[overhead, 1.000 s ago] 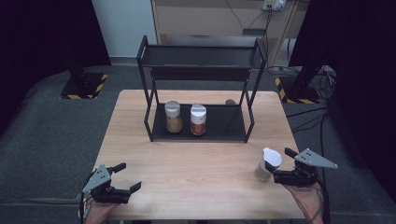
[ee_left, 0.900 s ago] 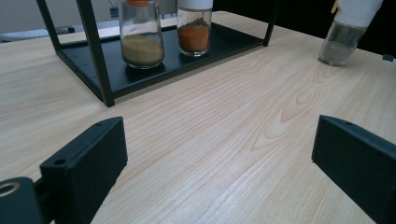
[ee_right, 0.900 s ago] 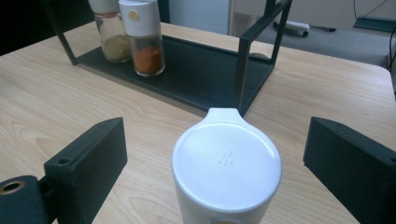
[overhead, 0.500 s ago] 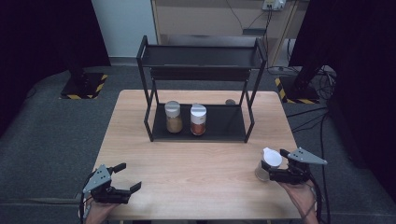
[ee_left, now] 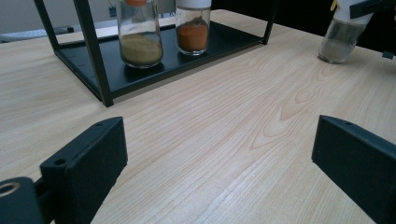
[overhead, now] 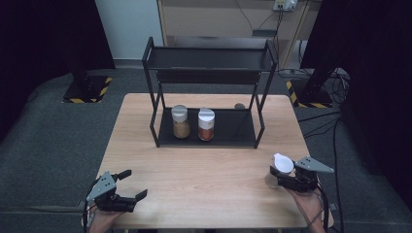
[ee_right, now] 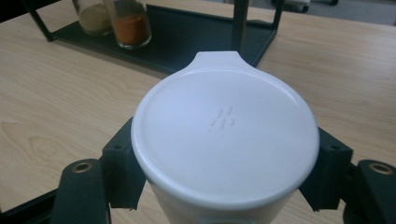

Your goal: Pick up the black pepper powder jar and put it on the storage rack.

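The light wooden tabletop (overhead: 209, 160) carries a black two-tier metal rack (overhead: 208, 97) at its far edge. Near the right edge, the right gripper (overhead: 284, 180) has just closed its jaws and now clamps the white-lidded glass spice jar (overhead: 278, 170). The left gripper (overhead: 130, 184) stands apart at the near-left corner. Grasp step in hand; next, probably lift and carry the jar to the rack.

Lab-like recording room: black curtains (overhead: 43, 34), hazard-striped stand bases (overhead: 87, 90), grey carpet (overhead: 53, 141), floor cables (overhead: 325, 82).
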`<state>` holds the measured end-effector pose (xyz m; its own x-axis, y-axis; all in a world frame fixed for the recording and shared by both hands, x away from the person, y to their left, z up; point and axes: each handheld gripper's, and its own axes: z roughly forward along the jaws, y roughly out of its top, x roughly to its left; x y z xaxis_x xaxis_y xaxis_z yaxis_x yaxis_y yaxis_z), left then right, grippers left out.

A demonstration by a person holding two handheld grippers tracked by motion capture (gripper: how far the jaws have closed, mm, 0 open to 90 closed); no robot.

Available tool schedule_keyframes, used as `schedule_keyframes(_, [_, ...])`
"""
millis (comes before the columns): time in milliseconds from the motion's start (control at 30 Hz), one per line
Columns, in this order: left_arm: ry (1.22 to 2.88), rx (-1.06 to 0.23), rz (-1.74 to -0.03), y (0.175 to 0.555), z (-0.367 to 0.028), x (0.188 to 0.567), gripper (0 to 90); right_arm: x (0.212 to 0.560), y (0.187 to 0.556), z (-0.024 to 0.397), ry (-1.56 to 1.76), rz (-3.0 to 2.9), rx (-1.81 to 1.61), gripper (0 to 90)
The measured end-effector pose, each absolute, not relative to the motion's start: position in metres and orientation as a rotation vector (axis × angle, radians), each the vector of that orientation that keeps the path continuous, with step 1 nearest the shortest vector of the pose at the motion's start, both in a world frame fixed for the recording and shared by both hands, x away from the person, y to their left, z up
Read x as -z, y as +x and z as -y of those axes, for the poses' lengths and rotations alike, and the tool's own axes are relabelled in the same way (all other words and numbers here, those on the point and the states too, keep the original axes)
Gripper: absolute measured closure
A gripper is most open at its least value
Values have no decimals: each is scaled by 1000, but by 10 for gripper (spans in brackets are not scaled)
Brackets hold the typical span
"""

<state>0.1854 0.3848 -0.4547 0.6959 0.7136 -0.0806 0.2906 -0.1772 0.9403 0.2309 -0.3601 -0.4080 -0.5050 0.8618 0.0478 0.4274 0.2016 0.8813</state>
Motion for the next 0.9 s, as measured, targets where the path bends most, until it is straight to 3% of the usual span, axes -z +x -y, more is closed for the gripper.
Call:
schedule_keyframes(567, [1766, -459, -798, 186, -384, 454, 24, 398, 228, 355, 1170, -2031, -1228, 307])
schedule_keyframes(900, [1766, -455, -798, 186, -384, 454, 24, 366, 232, 346, 1092, -2078, -1259, 308])
